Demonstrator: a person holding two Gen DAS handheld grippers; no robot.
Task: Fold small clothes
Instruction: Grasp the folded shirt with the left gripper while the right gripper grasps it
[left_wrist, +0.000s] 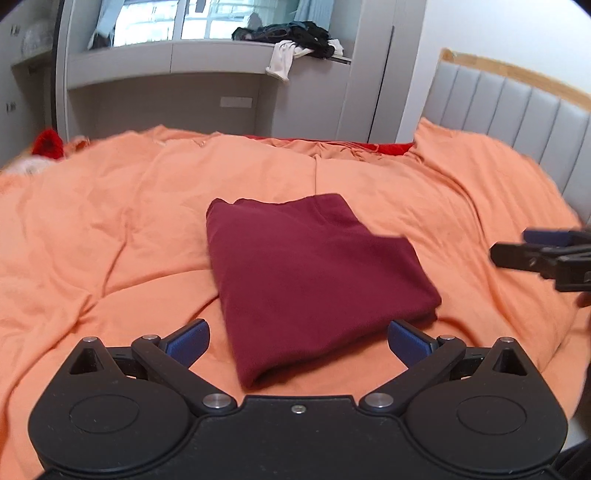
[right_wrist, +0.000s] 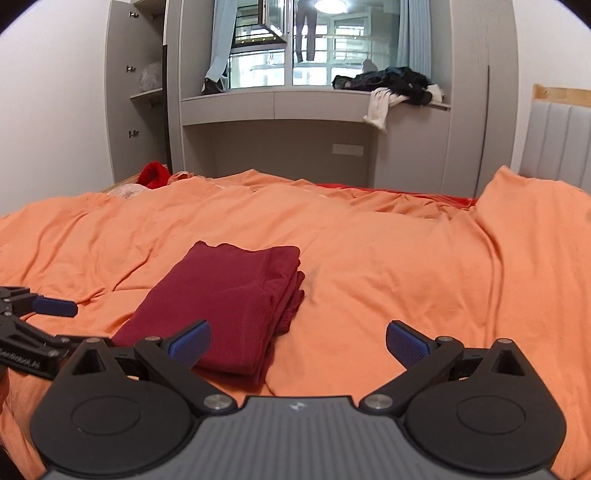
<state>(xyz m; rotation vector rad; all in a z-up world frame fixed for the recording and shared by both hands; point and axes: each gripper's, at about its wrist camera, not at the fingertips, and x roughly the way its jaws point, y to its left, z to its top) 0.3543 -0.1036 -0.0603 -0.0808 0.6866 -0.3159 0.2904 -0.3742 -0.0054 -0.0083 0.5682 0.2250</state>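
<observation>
Both claws, left claw (left_wrist: 298, 341) and right claw (right_wrist: 298, 343), spread wide, empty; maroon garment (left_wrist: 310, 280) lies folded on bed (left_wrist: 110, 229), looks finished.

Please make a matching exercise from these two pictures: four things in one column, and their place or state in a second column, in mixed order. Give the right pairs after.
Things:
1. maroon garment
2. left gripper
3. pile of dark clothes
4. orange duvet

Place or state:
A. open, holding nothing
B. spread over the bed, wrinkled
C. folded, lying on the bed
D. on the window ledge

Pairs: 1-C, 2-A, 3-D, 4-B
</observation>
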